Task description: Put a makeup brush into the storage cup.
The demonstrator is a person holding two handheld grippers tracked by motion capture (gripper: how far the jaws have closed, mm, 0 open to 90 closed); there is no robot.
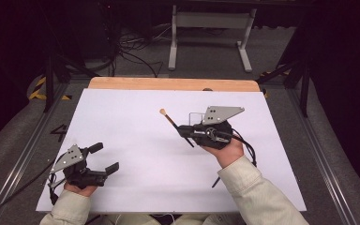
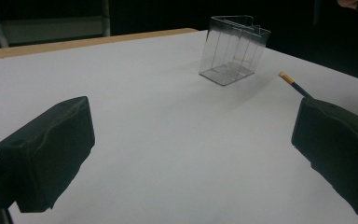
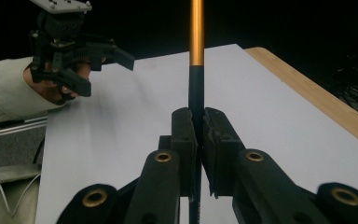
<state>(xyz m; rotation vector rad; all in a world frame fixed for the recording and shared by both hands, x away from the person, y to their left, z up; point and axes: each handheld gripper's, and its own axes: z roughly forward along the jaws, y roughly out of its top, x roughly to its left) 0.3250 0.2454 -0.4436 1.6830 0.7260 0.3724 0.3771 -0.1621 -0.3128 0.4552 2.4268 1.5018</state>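
**Brush clamped, container waiting**

While my left gripper (image 1: 104, 158) is idling low on the white table (image 1: 136, 187) with its jaws spread wide and empty, my right gripper (image 3: 199, 122) is pinching the thin brush (image 3: 196, 93) mid-handle, lifted off the sheet. I'm judging it light, stiff and slick, so gripping the dark shaft below the orange band seems safest. Clear plastic container (image 2: 233, 57) is tilting just beside it, probably tippy.

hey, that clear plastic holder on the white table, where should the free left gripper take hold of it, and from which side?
Grip the clear holder by its open top rim, one jaw inside and one outside a thin wall. It seems to lean, so come from above on the side nearer the left gripper, whose jaws stand open. The right gripper is busy, clamped on the brush.
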